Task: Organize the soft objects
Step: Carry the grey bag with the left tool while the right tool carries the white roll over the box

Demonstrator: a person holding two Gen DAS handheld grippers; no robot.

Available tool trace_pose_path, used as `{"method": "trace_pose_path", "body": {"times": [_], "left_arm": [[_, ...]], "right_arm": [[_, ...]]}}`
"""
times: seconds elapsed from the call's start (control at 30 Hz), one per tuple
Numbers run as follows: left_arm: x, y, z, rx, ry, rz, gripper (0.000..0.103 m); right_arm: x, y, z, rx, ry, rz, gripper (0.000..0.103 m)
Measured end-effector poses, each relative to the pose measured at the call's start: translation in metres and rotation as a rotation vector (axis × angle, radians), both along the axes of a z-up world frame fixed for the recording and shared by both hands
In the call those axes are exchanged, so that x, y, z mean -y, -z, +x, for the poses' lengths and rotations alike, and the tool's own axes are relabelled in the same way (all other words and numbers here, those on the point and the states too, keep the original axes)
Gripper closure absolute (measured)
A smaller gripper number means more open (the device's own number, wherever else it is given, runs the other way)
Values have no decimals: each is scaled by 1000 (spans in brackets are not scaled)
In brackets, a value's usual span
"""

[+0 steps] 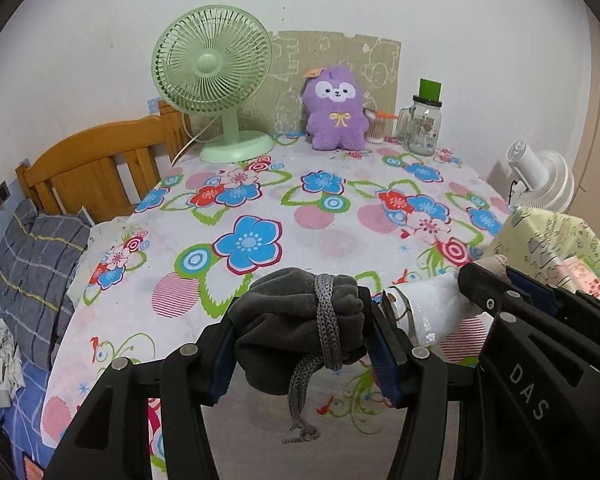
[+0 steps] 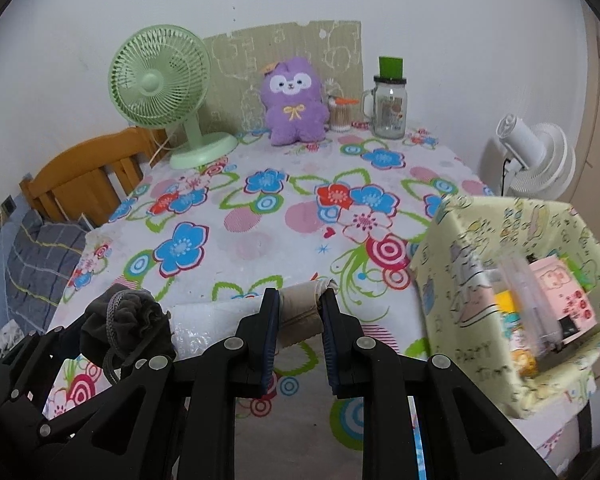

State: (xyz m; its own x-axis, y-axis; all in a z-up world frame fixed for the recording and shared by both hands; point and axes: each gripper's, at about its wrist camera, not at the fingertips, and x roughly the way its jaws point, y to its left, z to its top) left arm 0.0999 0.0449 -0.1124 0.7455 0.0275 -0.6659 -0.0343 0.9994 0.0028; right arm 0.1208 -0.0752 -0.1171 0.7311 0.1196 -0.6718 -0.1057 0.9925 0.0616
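Observation:
My left gripper (image 1: 302, 322) is shut on the bunched neck of a dark grey drawstring pouch (image 1: 292, 332), its grey cord hanging down. The pouch also shows in the right wrist view (image 2: 128, 320) at lower left. My right gripper (image 2: 300, 300) is shut on the beige end of a white padded roll (image 2: 236, 320) that lies between both grippers, above the table's front edge. The roll shows in the left wrist view (image 1: 428, 308), with my right gripper (image 1: 484, 276) at its far end. A purple plush toy (image 1: 334, 114) sits upright at the back of the floral table (image 1: 260, 200).
A green fan (image 1: 216, 84) stands back left, a glass jar (image 1: 422, 124) and a cotton swab pot (image 1: 374, 128) back right. A pale yellow fabric box (image 2: 512, 300) with items inside sits at the right. A white fan (image 2: 532, 160), wooden headboard (image 1: 92, 160) and pillow (image 1: 32, 272) flank the table.

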Motion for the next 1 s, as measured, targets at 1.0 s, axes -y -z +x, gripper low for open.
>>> {"method": "trace_pose_path", "body": {"times": [1.0], "left_arm": [[81,-78,-25,141,62,45,44]], "right_arm": [[77,-82,-31,150,14,-12,80]]}}
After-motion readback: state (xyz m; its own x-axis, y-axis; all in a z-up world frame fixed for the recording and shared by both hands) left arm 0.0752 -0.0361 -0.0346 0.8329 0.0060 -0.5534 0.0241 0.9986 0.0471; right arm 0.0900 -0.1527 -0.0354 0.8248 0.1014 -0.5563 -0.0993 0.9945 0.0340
